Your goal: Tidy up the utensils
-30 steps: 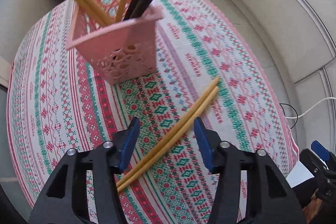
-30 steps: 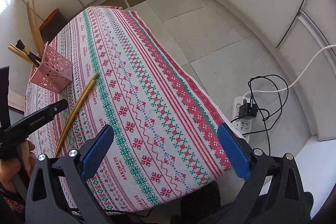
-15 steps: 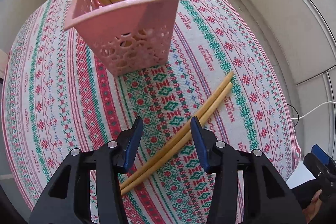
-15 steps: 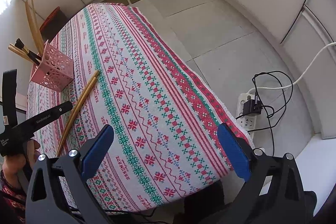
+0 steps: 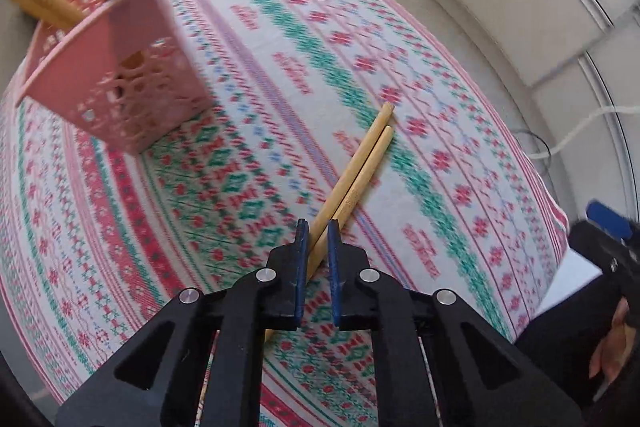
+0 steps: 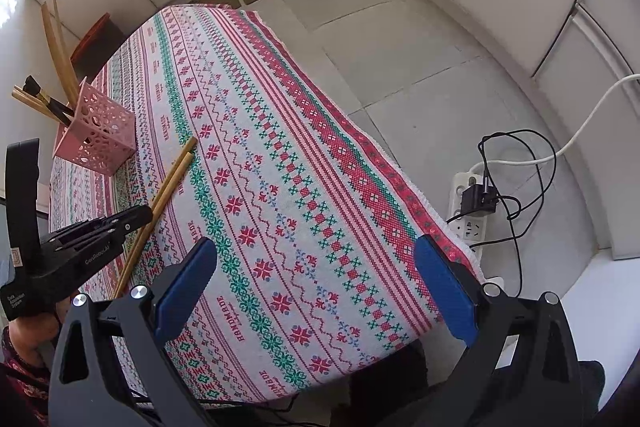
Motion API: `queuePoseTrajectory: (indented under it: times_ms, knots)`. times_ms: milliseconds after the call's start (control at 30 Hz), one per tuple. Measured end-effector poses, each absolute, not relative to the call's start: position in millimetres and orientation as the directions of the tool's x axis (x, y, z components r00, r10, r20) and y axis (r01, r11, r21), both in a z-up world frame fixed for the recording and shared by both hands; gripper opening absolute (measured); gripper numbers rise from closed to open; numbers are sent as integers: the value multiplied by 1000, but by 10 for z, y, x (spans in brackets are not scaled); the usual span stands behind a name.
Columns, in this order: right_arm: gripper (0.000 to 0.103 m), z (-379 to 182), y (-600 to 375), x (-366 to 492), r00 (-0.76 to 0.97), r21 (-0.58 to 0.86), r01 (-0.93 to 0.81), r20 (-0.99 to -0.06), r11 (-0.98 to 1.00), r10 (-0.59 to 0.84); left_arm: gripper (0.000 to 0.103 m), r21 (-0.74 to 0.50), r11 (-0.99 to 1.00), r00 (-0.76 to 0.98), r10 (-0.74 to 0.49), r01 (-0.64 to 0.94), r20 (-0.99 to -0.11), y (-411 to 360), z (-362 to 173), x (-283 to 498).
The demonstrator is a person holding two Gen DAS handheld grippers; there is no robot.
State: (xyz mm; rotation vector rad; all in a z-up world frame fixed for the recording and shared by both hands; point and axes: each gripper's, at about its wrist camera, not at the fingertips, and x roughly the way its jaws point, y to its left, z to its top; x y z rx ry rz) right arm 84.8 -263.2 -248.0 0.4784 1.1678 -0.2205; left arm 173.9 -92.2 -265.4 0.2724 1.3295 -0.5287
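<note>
Left hand-held gripper [image 5: 317,227] has closed since a second ago, clamping the chopsticks [image 5: 356,171].
Light, stiff, smooth bamboo; grip mid-length. Holder [image 5: 116,83] at 10 o'clock; right hand-held gripper [image 6: 316,279] gapes apart.

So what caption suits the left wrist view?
Left gripper closed on bamboo chopsticks, pink holder nearby.

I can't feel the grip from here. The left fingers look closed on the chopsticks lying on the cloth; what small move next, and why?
Probably a short straight lift. The left gripper is pinched on the chopsticks near their middle, yet they seem to lie flat on the tablecloth. Raising them first clears the cloth before swinging toward the pink basket. The right gripper is open and apart.
</note>
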Motion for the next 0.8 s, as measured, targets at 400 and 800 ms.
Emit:
queuePoseTrajectory:
  times_ms: [400,800]
  knots:
    - [96,-2491,-2714,827,386,258,450,-920,855,74,31,-164,798,173,-318,580,-932,-1399,-2408,1604]
    - [96,-2561,-2751,837,369,269,467,-925,843,91,33,-3,813,247,-181,582,-952,-1437,-2726,1824]
